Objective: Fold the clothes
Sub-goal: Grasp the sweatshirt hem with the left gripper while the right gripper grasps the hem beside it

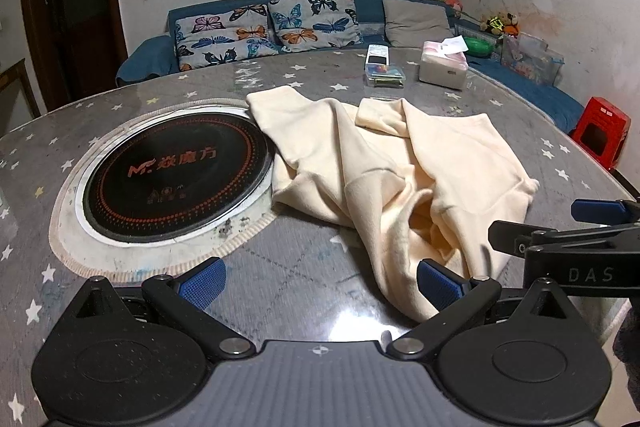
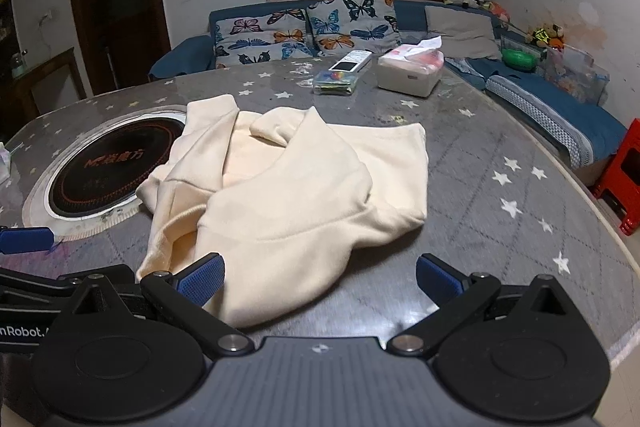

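Note:
A cream sweatshirt (image 1: 392, 171) lies rumpled on the grey star-patterned table (image 1: 280, 267), its sleeves crossed over the body. In the right wrist view the same sweatshirt (image 2: 288, 203) spreads out ahead of the fingers. My left gripper (image 1: 320, 283) is open just above the table, its right pad at the garment's near hem, nothing held. My right gripper (image 2: 320, 279) is open too, hovering over the near edge of the cloth, its left pad above the fabric. The other gripper's blue pad shows at the right edge (image 1: 600, 211) and at the left edge (image 2: 24, 239).
A round black induction hob (image 1: 176, 167) is set into the table left of the sweatshirt. At the far side stand a tissue box (image 1: 442, 65), a remote (image 1: 378, 57) and a small clear case (image 1: 386, 75). A blue sofa with butterfly cushions (image 1: 264, 27) lies beyond; red stool (image 1: 600, 131) at right.

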A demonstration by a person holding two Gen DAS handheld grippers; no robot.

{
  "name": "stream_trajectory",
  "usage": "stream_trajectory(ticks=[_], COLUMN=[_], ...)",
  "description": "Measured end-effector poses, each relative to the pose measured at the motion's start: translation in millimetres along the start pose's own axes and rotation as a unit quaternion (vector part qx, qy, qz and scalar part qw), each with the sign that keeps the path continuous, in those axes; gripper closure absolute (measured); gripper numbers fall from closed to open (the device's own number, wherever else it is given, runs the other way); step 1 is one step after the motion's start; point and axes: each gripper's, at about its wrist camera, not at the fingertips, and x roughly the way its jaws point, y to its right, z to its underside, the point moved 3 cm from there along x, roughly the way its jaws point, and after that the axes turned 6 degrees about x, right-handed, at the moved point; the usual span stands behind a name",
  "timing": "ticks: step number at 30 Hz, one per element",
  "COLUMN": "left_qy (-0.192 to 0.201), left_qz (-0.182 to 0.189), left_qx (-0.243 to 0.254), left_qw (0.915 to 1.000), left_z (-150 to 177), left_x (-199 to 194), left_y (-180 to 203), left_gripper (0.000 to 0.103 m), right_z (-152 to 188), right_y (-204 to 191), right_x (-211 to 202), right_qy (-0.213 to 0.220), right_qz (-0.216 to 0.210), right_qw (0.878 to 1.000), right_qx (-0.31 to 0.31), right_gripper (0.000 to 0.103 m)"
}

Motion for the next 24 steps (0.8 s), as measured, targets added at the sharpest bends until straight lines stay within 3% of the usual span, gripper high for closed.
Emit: stream_trajectory(ticks=[5, 16, 24], left_qy=[0.0, 0.004, 0.01], left_qz=[-0.001, -0.012, 0.005], left_qx=[-0.008, -0.021, -0.036], left_qw=[1.0, 0.9997, 0.9993], left_z=[-9, -28, -52], left_x=[6, 22, 40], left_y=[-6, -24, -37], left_gripper=[0.0, 0.002, 0.023], right_z=[-10, -53, -93], right_y=[1, 1, 7], right_x=[6, 31, 80], right_qy=[0.003, 0.014, -0.01], right_qz=[-0.007, -0.046, -0.067], right_qw=[1.0, 0.999, 0.997], right_qx=[-0.001, -0.02, -0.024], right_gripper=[0.002, 0.023, 0.037])
